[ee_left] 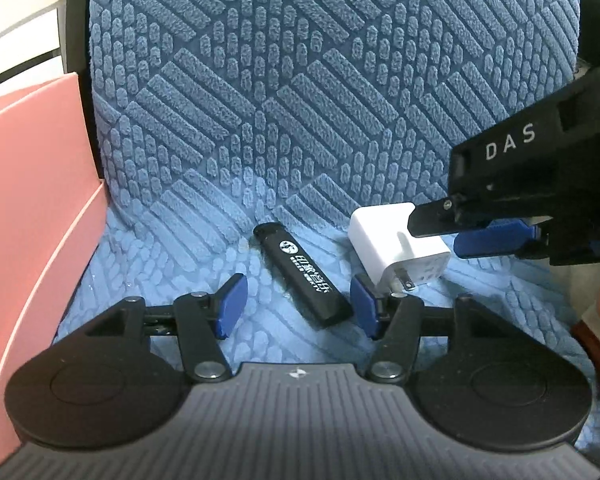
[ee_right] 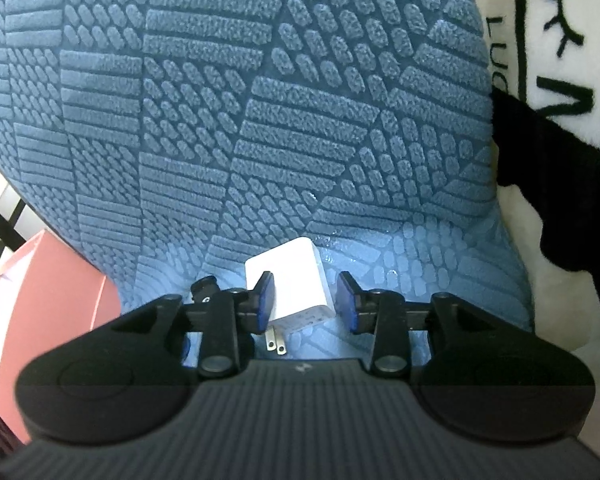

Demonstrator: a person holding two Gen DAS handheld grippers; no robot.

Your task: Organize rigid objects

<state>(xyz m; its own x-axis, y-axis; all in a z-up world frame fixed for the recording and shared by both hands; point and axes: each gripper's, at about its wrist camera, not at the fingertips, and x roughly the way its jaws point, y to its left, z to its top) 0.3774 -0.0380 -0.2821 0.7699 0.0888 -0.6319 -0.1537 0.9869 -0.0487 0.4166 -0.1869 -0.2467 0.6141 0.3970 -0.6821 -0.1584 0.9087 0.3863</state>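
Observation:
A black lighter (ee_left: 301, 273) with white print lies on the blue textured seat cushion (ee_left: 284, 120). My left gripper (ee_left: 298, 305) is open, its blue pads on either side of the lighter's near end. A white plug charger (ee_left: 396, 250) lies just right of the lighter, prongs toward me. My right gripper (ee_right: 306, 302) is open around the charger (ee_right: 296, 286), which sits between its blue pads, close to the left pad. In the left wrist view the right gripper (ee_left: 452, 232) comes in from the right over the charger.
A pink box (ee_left: 32, 208) stands against the cushion's left side; it also shows in the right wrist view (ee_right: 56, 300). A white and black printed fabric (ee_right: 560, 80) lies to the right of the cushion. The blue backrest rises behind the objects.

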